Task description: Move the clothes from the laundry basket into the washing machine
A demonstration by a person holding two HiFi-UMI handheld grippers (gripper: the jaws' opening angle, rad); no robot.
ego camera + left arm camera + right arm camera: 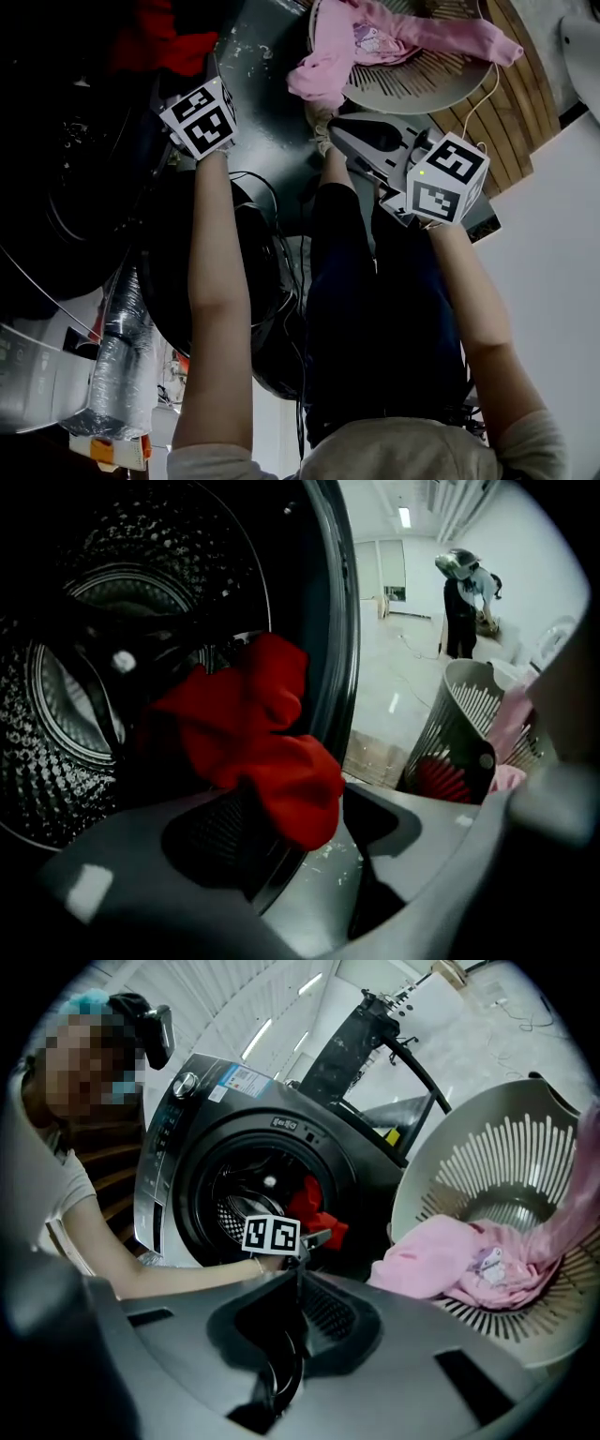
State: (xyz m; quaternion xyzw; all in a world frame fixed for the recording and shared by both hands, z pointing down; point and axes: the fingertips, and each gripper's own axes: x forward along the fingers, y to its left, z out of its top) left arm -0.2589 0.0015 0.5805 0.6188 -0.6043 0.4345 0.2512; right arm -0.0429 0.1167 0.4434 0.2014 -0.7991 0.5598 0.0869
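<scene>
While my left gripper stands wide open, a red garment lies mid-frame.
My right gripper is closed, empty, low centre.

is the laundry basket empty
No, a pink garment lies inside the laundry basket, against its slotted wall.

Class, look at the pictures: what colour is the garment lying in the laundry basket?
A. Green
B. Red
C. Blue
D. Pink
D: the right gripper view shows a pink garment lying in the laundry basket, while the red garment is over at the washing machine door opening.
</scene>
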